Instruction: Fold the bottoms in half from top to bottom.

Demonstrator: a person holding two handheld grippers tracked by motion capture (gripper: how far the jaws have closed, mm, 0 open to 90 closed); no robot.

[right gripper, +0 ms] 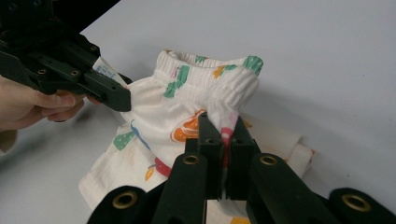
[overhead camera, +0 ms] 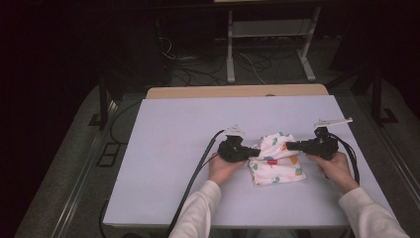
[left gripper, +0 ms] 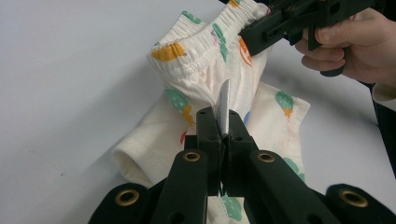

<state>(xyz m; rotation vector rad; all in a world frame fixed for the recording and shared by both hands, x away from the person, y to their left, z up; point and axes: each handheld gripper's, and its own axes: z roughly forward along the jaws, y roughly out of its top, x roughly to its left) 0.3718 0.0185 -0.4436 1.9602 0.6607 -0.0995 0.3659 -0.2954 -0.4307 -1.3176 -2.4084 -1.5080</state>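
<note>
White table top point(overhead camera: 168, 163) bare around work area. Tan wooden board edge point(overhead camera: 237, 91) along far side of table. Beyond it, dark floor with tangled cables point(overhead camera: 198, 69). White metal stand legs point(overhead camera: 230, 54) upright at back. Black frame post point(overhead camera: 103, 104) left of table.

A white table point(overhead camera: 163, 148) stands in a dark room, with cables point(overhead camera: 247, 62) strewn on the floor behind.
</note>
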